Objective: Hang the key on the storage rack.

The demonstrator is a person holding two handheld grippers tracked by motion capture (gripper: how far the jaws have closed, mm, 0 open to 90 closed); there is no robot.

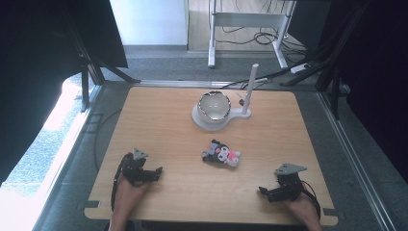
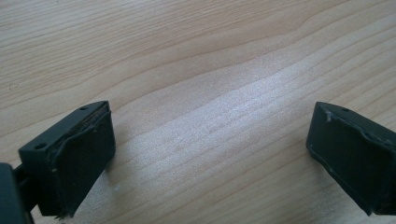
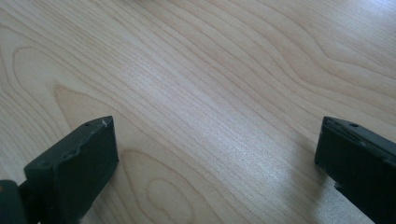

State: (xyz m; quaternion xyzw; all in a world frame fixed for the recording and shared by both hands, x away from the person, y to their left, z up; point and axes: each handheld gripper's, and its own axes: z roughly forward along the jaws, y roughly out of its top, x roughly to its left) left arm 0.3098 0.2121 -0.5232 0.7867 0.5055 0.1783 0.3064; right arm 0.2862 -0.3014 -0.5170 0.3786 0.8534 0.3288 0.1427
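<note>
The plush toy (image 1: 221, 153) lies on the worktop (image 1: 163, 120) between the left tool (image 1: 155, 173) and the right tool (image 1: 265, 192) (both wide open, holding nothing).

The light wooden table (image 1: 168, 125) has a smooth, matt veneer with clear grain and a soft sheen. The small black, white and pink toy (image 1: 221, 153) looks like soft plush cloth. The round glossy bowl (image 1: 214, 106) shines, and sits on a white smooth plastic stand (image 1: 236, 114). The black gripper pads (image 2: 79, 158) look like matt rubber, rough at the edges.
</note>
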